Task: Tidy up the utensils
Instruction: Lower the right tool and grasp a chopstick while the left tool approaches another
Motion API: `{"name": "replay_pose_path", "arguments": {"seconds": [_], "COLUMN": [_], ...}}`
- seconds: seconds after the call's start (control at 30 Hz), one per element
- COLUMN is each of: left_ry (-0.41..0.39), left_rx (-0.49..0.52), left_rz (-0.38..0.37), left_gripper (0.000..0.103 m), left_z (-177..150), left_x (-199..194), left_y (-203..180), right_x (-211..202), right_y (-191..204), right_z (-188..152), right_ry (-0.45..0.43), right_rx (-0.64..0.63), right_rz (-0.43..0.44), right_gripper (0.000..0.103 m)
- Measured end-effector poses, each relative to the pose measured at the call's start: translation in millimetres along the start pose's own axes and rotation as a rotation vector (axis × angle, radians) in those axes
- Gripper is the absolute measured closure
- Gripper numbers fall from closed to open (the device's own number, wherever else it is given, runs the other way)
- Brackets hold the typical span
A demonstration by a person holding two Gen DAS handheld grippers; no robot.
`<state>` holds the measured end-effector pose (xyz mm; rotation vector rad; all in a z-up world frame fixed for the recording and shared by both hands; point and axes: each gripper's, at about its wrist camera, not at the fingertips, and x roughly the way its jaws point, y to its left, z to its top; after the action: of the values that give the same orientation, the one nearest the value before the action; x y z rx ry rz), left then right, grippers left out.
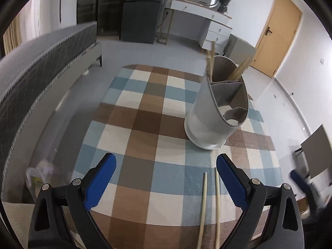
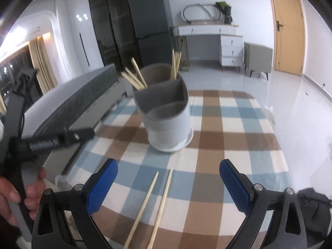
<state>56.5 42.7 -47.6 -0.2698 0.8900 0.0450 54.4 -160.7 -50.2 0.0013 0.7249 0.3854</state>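
A grey utensil holder [image 1: 215,112] with three compartments stands on the checked tablecloth [image 1: 145,108]; in the right wrist view the holder [image 2: 168,122] is ahead of centre. Several wooden chopsticks [image 2: 134,76] stick out of its rear compartment. Two loose chopsticks [image 1: 209,207] lie side by side on the cloth near the front edge, also seen as a pair of chopsticks [image 2: 153,205] between the right fingers. My left gripper [image 1: 166,176] is open, the pair lying just inside its right finger. My right gripper [image 2: 168,178] is open above the pair. Nothing is held.
A person's hand [image 2: 18,195] holds the left gripper's body [image 2: 51,141] at the left of the right wrist view. A grey bed [image 1: 41,66] runs along the table's left side. A fridge [image 2: 153,27], white desk [image 2: 211,33] and wooden door [image 2: 288,25] stand at the back.
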Motion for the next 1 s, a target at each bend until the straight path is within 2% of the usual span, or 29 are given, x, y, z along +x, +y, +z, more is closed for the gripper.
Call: {"name": "replay_pose_path", "arguments": {"seconds": [0.1, 0.17, 0.4, 0.5, 0.57, 0.67, 0.83, 1.0], "left_ry": [0.03, 0.035, 0.082, 0.106, 0.116, 0.112, 0.131, 0.145], "left_rx": [-0.029, -0.038, -0.103, -0.136, -0.161, -0.177, -0.204, -0.225], "left_rz": [-0.003, 0.008, 0.024, 0.024, 0.013, 0.01, 0.009, 0.011], "left_gripper": [0.009, 0.009, 0.009, 0.009, 0.009, 0.009, 0.009, 0.009], "left_z": [2, 5, 12, 14, 16, 19, 20, 21], "left_x": [4, 6, 20, 25, 27, 26, 30, 34], "left_y": [6, 8, 26, 33, 36, 39, 44, 49], "right_x": [17, 28, 72, 92, 103, 119, 139, 143], "right_y": [0, 0, 0, 0, 1, 1, 2, 17], "right_z": [-3, -5, -13, -14, -16, -16, -18, -18], "right_ry": [0.065, 0.113, 0.284, 0.343, 0.372, 0.413, 0.476, 0.476], "right_rx": [0.007, 0.011, -0.007, -0.012, -0.017, -0.039, -0.073, -0.173], "right_rz": [-0.008, -0.012, -0.022, -0.025, -0.018, -0.036, -0.061, -0.089], "right_gripper": [0.006, 0.014, 0.029, 0.04, 0.052, 0.061, 0.068, 0.072]}}
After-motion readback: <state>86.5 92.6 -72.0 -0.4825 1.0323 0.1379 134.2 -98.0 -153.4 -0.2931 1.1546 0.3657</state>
